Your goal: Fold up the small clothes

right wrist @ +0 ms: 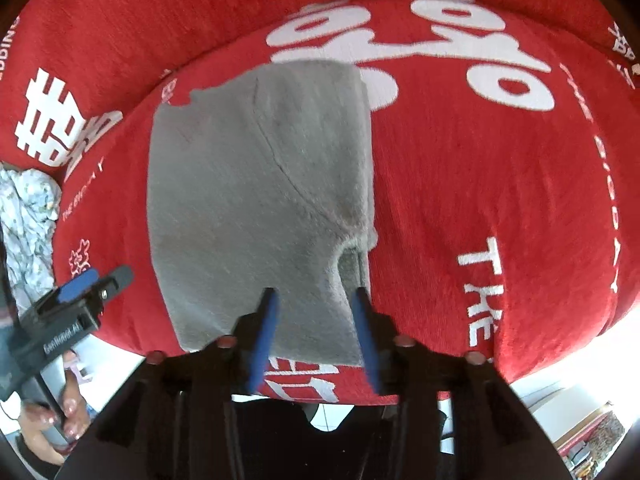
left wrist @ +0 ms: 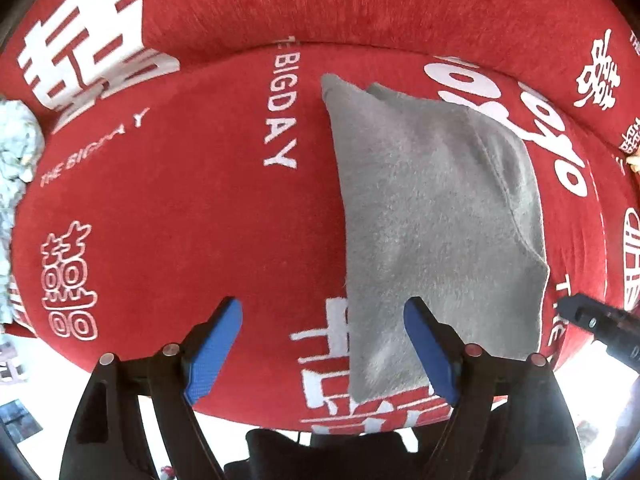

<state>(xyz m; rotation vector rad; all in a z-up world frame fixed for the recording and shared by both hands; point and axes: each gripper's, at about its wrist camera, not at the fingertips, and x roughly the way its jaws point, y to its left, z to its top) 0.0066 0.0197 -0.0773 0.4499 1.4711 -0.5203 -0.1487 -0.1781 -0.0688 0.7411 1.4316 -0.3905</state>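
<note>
A small grey fleece garment [left wrist: 432, 216] lies folded lengthwise on the red sofa seat [left wrist: 180, 208]; it also shows in the right wrist view [right wrist: 256, 208]. My left gripper [left wrist: 322, 312] is open and empty, hovering over the garment's near left edge. My right gripper [right wrist: 314, 296] is open with a narrower gap, above the garment's near right part, with nothing between its blue pads [right wrist: 264, 336]. The right gripper's tip [left wrist: 592, 320] shows at the right of the left wrist view. The left gripper [right wrist: 92, 280] shows at the left of the right wrist view.
The red sofa cover carries white characters and the words THE BIGDAY [left wrist: 280, 104]. A pale patterned cloth [right wrist: 28, 216] lies bunched at the sofa's left end, also in the left wrist view [left wrist: 16, 152]. The seat's front edge [right wrist: 520, 372] drops to a white floor.
</note>
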